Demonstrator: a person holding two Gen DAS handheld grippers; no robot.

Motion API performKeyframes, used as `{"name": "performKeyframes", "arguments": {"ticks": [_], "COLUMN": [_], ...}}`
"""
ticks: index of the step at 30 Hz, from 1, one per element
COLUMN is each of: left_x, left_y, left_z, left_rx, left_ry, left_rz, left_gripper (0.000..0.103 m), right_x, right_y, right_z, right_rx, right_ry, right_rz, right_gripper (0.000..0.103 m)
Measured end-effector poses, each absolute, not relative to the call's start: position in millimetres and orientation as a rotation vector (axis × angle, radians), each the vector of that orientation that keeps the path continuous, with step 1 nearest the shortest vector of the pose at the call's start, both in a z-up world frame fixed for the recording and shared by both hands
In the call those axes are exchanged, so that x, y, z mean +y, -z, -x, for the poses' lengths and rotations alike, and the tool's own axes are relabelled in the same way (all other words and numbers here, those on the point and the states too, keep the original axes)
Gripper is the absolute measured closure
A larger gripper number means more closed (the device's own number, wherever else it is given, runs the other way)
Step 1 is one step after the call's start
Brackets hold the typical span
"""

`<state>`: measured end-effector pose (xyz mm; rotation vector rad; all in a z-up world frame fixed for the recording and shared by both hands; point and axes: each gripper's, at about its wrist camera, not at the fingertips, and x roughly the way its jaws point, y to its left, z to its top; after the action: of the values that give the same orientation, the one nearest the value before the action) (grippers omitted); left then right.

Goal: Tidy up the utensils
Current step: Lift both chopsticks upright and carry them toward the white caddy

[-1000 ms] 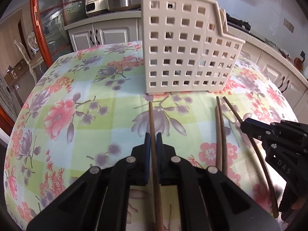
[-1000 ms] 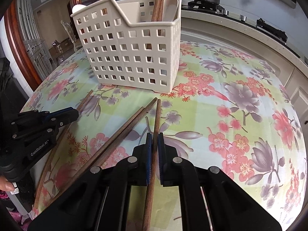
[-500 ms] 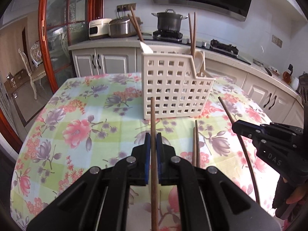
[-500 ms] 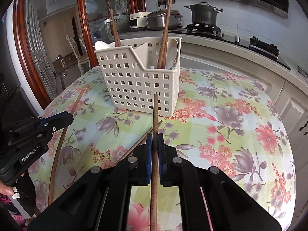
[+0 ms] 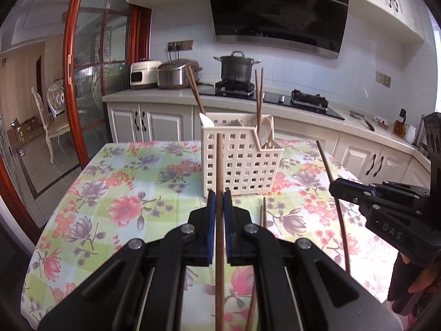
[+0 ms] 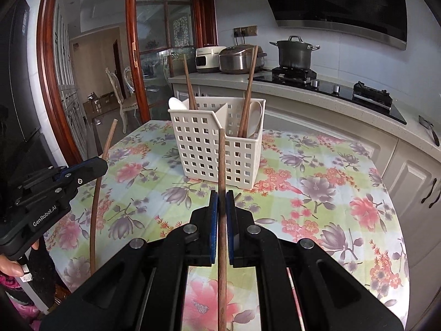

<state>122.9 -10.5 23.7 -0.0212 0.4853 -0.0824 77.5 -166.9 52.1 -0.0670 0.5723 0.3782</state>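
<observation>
Chopsticks: two brown wooden ones are up in the air right now, one per gripper, both aimed at the basket.
Left gripper (image 5: 217, 201): clamped tight on the left chopstick (image 5: 219, 171), which runs straight out between the blue pads, tip pointing at the basket's front wall.
Right gripper (image 6: 221, 201): same deal, pinched shut on the right chopstick (image 6: 221, 165), tip roughly level with the basket's near corner.
Basket (image 6: 204, 149): cream plastic utensil basket with square holes, standing upright on the floral tablecloth (image 6: 317, 193). It already has a few chopsticks and a white spoon (image 6: 255, 118) standing in its compartments.
Leftovers: a loose pair (image 5: 263, 212) lies on the cloth just in front of the basket, between the two grippers.
How they handle: I'd guess light, stiff, thin and kinda smooth, so they can pivot or slide in the pads if bumped. No real fragility worry.
Where to grab: both are held around mid-length with a long stretch sticking out front. That looks fine for dropping tip-first, though a long overhang means any wrist wobble swings the tip a lot.
Next move, my guess: lift the tips over the rim, tilt down into a compartment, then let go.
Watch out: knocking the light basket over, or snagging a tip in one of the holes.
</observation>
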Motion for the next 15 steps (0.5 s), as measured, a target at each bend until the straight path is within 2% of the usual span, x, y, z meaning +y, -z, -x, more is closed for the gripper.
{"name": "performKeyframes", "arguments": {"ticks": [15], "left_x": [-17], "left_y": [-48], "left_z": [-81], "left_rx": [0.366], "left_ry": [0.073], "left_rz": [0.002], "left_gripper": [0.097], "right_x": [-163], "right_y": [-85], "right_z": [-34], "right_rx": [0.462], "right_ry": [-0.399], "right_rz": [0.080], "right_gripper": [0.097]}}
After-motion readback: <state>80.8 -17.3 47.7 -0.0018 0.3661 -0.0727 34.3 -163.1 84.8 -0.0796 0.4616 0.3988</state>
